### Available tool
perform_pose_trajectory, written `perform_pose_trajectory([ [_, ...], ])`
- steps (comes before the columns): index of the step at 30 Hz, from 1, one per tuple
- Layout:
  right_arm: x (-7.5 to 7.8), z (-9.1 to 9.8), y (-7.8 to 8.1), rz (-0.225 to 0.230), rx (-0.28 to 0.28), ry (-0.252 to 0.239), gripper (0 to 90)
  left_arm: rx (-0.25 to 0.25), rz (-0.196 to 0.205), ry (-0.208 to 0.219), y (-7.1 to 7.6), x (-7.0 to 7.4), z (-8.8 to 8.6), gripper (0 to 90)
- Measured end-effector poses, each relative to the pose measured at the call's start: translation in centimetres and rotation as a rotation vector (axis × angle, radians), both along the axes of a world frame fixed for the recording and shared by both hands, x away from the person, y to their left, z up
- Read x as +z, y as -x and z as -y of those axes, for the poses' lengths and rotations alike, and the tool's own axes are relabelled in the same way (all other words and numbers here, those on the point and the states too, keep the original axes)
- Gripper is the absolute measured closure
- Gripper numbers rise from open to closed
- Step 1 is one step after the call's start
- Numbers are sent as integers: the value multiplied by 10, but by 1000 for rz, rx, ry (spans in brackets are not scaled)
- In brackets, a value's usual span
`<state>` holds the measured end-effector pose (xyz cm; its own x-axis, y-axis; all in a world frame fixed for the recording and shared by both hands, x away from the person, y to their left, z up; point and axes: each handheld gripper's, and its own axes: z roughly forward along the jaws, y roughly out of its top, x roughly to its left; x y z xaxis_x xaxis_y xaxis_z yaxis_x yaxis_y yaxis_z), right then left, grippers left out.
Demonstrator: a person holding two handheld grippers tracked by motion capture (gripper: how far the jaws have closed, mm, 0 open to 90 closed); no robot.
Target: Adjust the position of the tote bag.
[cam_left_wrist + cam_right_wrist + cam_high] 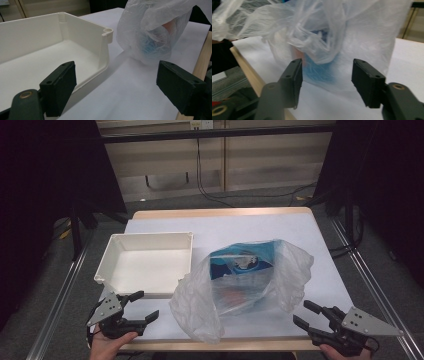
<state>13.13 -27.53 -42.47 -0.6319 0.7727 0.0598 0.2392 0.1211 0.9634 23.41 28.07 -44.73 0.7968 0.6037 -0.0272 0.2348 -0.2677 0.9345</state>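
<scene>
While both my tools sit at the bottom edge of the high view, nothing is gripped yet: I judge this the approach, before any grasp. My left tool (142,307), at lower left, has its jaws spread wide with only bare surface (125,95) between them. My right tool (306,312), at lower right, is likewise wide and empty, its jaws aimed at the bag (332,37) just ahead.

The bag (245,285) lies in the middle of the frame, between the two tools, a thin translucent plastic one, crumpled, with a blue packet (242,260) and something orange-red inside. Its near edge is close to each tool but touches neither.

Up and left of the bag stands the white tray (117,252), empty, just beside the bag's left fold.

Next, I reckon, each tool must move forward and close on a loose fold of film, not on the contents, so the mouth can be held open or lifted.
</scene>
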Motion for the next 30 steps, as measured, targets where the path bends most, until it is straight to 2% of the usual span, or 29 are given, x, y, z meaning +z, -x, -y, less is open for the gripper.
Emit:
perform_pose_trajectory([
  [9,14,-9,9,40,52,8,596,2,-6,-1,1,0,2,161],
  [11,15,-10,8,44,55,8,600,-14,-4,-2,0,0,1,161],
  [13,18,-12,8,42,62,16,610,0,-1,-19,1,0,2,161],
  [18,26,-18,1,55,82,22,591,-22,-4,-10,0,0,3,161],
  [21,30,-22,-4,54,99,32,574,-2,2,-26,1,1,3,161],
  [24,30,-25,-11,46,94,57,530,9,4,-10,2,2,2,180],
  [25,27,-29,-15,40,74,64,513,1,4,-13,2,2,2,180],
  [27,26,-30,-17,36,84,68,511,1,-2,-7,3,2,3,180],
  [28,24,-33,-21,28,81,86,507,-1,-4,-1,3,2,4,180],
  [30,23,-34,-23,20,87,84,507,-9,-5,-10,3,3,4,180],
])
